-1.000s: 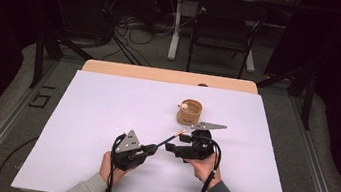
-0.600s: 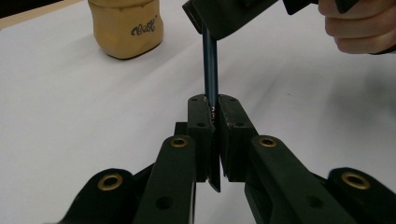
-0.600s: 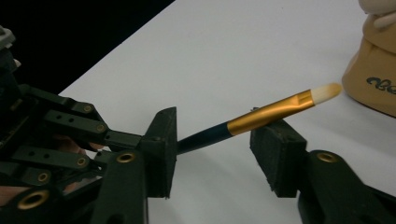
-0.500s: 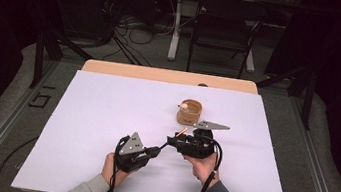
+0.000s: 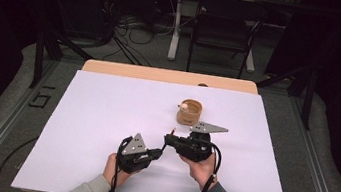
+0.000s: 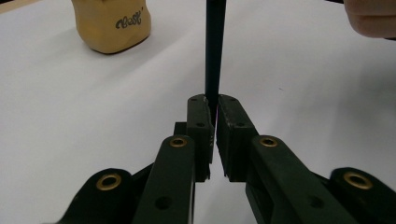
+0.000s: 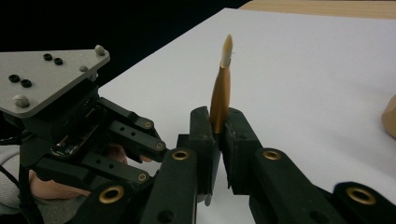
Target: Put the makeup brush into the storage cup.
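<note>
Both grippers grasp one thin brush: the left gripper (image 6: 212, 116) is clenched on its dark handle (image 6: 215, 51), and the right gripper (image 7: 218, 128), whose fingers have just been closing, clamps the gold end (image 7: 221, 91) below the tip. The brush's long axis runs straight between the two sets of fingers, with the small wooden cup (image 5: 189, 112) just beyond the right gripper on the table (image 5: 105, 112).

Overhead view, two close jaw views

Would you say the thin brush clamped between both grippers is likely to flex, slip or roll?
The brush looks thin and straight, so probably stiff and light. Its glossy gold ferrule may slip between the right gripper jaws. Being round and slender, it would likely roll if released onto the table.
</note>
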### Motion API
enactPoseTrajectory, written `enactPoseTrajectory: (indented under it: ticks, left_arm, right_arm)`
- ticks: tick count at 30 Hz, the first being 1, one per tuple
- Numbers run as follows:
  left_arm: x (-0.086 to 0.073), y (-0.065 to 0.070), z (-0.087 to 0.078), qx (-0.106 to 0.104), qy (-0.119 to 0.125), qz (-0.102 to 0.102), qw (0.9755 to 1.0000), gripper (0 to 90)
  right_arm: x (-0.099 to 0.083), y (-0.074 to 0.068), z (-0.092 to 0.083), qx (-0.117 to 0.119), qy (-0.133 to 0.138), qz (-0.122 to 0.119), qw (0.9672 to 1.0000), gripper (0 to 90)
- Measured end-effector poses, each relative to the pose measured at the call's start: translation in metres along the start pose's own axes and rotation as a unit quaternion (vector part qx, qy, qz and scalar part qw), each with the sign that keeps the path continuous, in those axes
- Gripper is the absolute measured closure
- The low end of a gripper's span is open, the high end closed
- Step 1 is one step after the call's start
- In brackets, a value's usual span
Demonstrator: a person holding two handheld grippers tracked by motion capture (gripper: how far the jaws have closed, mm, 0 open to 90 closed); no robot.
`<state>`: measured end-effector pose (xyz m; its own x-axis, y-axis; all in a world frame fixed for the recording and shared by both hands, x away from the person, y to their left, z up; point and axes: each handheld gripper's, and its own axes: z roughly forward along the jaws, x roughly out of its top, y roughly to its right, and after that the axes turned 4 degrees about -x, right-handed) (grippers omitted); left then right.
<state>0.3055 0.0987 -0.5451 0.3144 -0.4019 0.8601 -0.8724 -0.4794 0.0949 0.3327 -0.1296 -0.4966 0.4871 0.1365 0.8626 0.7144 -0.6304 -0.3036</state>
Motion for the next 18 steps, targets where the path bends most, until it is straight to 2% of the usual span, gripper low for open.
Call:
enactPoseTrajectory:
  ticks: [2,4,5,6,9,10,16,18]
  left_arm:
    - [0.001,-0.001,0.000,-0.009,-0.003,0.006,0.9999,70.8]
    - [0.001,-0.001,0.000,-0.007,-0.005,0.005,0.9999,60.7]
    - [0.001,-0.001,0.000,-0.004,-0.006,0.004,1.0000,60.7]
    - [0.002,-0.001,0.000,0.007,-0.009,0.003,0.9999,48.5]
    - [0.002,-0.003,-0.001,0.007,-0.013,0.000,0.9999,37.2]
    - [0.001,-0.005,-0.002,0.013,-0.009,-0.002,0.9999,34.4]
    - [0.000,-0.010,-0.006,0.031,-0.007,-0.006,0.9995,22.9]
    - [-0.001,-0.014,-0.008,0.044,-0.007,-0.015,0.9989,18.2]
  right_arm:
    - [0.002,-0.002,-0.003,-0.008,0.004,-0.010,0.9999,83.4]
    - [0.003,-0.002,-0.004,-0.015,0.004,-0.019,0.9997,83.4]
    - [0.003,-0.002,-0.004,-0.015,0.004,-0.019,0.9997,83.4]
    - [0.003,-0.002,-0.005,-0.021,0.005,-0.024,0.9995,83.4]
    - [0.004,-0.001,-0.007,-0.026,0.005,-0.028,0.9992,83.4]
    - [0.004,-0.001,-0.008,-0.032,0.005,-0.036,0.9988,83.3]
    - [0.005,0.001,-0.012,-0.045,0.005,-0.048,0.9978,83.3]
    - [0.006,0.002,-0.014,-0.054,0.004,-0.055,0.9970,83.2]
